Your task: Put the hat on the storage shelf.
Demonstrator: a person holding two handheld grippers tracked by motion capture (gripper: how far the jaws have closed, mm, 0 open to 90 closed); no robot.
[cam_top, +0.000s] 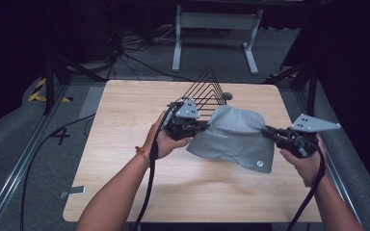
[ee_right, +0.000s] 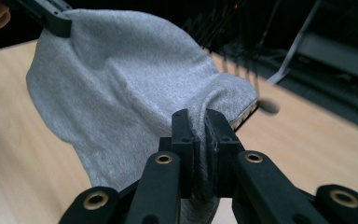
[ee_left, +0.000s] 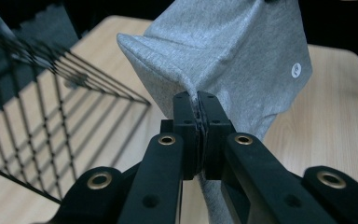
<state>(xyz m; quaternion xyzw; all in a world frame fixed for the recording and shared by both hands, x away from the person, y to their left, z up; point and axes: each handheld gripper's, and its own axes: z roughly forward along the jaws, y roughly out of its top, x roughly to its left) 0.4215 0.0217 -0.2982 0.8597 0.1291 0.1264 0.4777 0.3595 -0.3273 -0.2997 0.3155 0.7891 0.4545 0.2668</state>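
A grey fabric garment [cam_top: 236, 137] hung in the middle of the high view, stretched between the two claws above the wooden tabletop [cam_top: 125, 159], its lower edge drooping toward the wood and a small round white logo [cam_top: 259, 163] showing near its lower right corner. The left claw [cam_top: 200, 126], at centre frame, was closed tight on the garment's left edge; in the left gripper view its black jaws [ee_left: 198, 105] met on a pinched fold of the cloth [ee_left: 223, 51], which rose from them toward the top of the frame. The right claw [cam_top: 269, 132], at the right of the high view, was likewise clamped on the garment's right edge, and the right gripper view showed a bunch of cloth [ee_right: 121, 88] squeezed between its jaws. Behind the garment, toward the upper centre, a black wire rack [cam_top: 207, 89] stood on the tabletop.
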